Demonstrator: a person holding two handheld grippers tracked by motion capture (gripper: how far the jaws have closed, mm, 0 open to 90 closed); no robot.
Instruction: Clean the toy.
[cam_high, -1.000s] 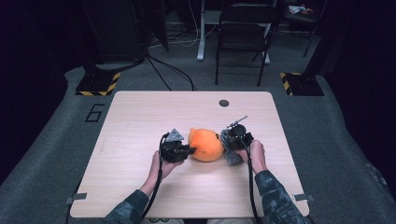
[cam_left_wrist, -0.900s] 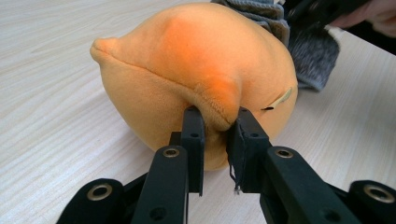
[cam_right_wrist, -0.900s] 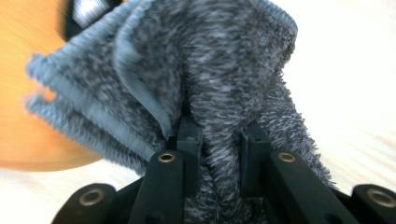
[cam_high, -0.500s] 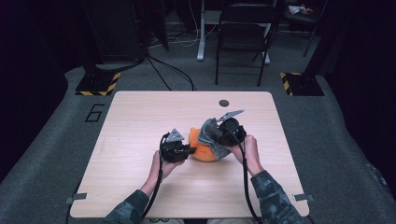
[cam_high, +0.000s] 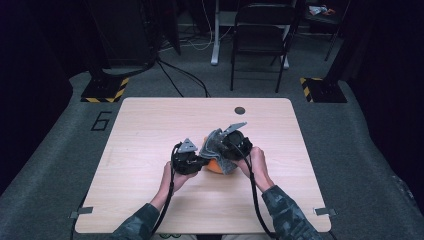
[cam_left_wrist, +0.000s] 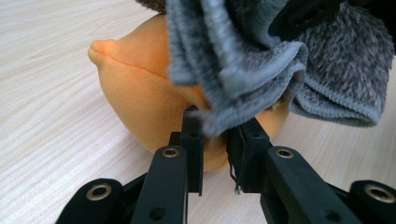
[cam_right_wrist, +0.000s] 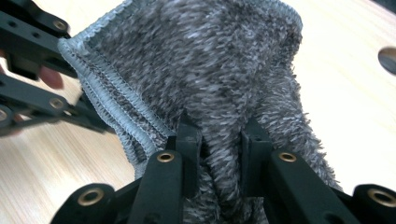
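High view first: I have both tools near the middle of the table (cam_high: 150, 125), a little toward my near edge, working on the orange plush (cam_high: 215, 166) and its grey fuzzy cover (cam_high: 215, 145). My left gripper (cam_high: 197, 161) sits at the plush's left side and my right gripper (cam_high: 220, 147) is raised over its top, holding the grey cloth up in a bunch.

Left gripper view shows my jaws drawn nearly together on a fold of the grey cover (cam_left_wrist: 243, 70) right against the orange plush (cam_left_wrist: 140, 93); whether a bit of the orange fabric is pinched in as well I cannot tell. Right gripper view shows my other jaws clamped on a thick gather of the cover (cam_right_wrist: 205, 74), with the left tool's black arms at the picture's left edge.

My judgement of progress: the work looks like peeling the grey cover off the plush, and it is partly done. Much of the orange body lies bare on the wood, with its pointed end free, while the cloth hangs over the upper part and drapes down the far side. What remains, as I read it, is pulling the cover fully clear while the left tool steadies the plush, then setting both down apart. The small dark hole (cam_high: 240, 110) near the far edge plays no part.
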